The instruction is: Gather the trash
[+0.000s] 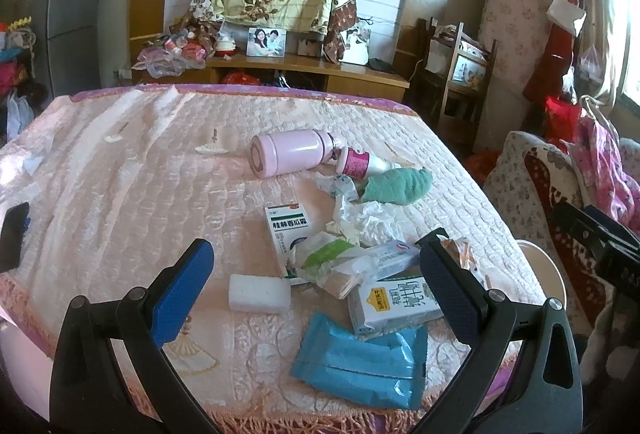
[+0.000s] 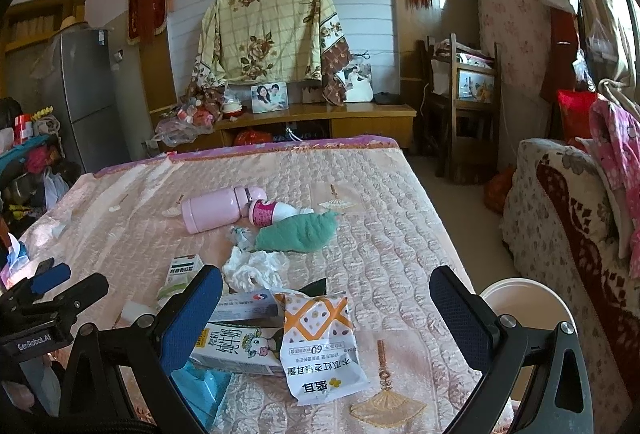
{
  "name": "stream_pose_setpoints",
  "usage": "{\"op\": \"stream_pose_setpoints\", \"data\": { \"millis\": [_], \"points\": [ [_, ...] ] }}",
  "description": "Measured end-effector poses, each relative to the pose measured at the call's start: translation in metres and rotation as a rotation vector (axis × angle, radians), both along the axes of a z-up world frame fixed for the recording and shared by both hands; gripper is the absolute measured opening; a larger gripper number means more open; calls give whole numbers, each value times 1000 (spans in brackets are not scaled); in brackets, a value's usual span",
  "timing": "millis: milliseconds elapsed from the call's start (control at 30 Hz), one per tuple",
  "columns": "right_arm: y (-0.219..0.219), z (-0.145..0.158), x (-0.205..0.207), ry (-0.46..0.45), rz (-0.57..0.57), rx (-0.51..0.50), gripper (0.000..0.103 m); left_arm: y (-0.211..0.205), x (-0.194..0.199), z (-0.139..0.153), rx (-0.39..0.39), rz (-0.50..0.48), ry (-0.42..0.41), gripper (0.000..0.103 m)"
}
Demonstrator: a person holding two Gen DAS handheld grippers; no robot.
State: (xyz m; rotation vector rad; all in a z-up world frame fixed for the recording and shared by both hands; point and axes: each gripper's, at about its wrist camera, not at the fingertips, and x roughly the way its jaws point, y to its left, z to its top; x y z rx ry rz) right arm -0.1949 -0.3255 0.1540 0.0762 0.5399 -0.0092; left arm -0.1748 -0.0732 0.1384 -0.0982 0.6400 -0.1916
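Trash lies in a heap on the pink quilted table (image 1: 120, 170): a milk carton (image 1: 394, 300), a blue wipes pack (image 1: 360, 366), a medicine box (image 1: 286, 230), crumpled tissue (image 1: 366, 220), a white foam block (image 1: 259, 293) and a small yoghurt bottle (image 1: 358, 162). A white-and-orange snack bag (image 2: 320, 346) lies beside the carton (image 2: 236, 348). My left gripper (image 1: 316, 282) is open above the heap. My right gripper (image 2: 326, 314) is open above the snack bag. Both are empty.
A pink flask (image 1: 290, 150) and a green cloth (image 1: 398, 184) lie further back. A white bucket (image 2: 524, 304) stands at the table's right edge, beside a patterned sofa (image 2: 560, 226). A wooden cabinet (image 1: 304, 68) stands behind.
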Motion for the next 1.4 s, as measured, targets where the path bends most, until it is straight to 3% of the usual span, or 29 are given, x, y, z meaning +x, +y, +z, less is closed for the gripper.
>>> {"op": "stream_pose_setpoints", "data": {
  "millis": [733, 900, 1067, 1400],
  "points": [
    [-13, -18, 2, 73, 5, -12, 103, 12, 2, -18, 17, -30, 56, 102],
    [-21, -38, 5, 138, 53, 33, 103, 25, 1, -35, 47, -76, 103, 102],
    [-23, -62, 10, 190, 90, 51, 103, 34, 11, -49, 20, -86, 141, 102],
    [-24, -98, 35, 281, 150, 106, 100, 1, 58, -54, -38, -200, 227, 102]
  ]
}}
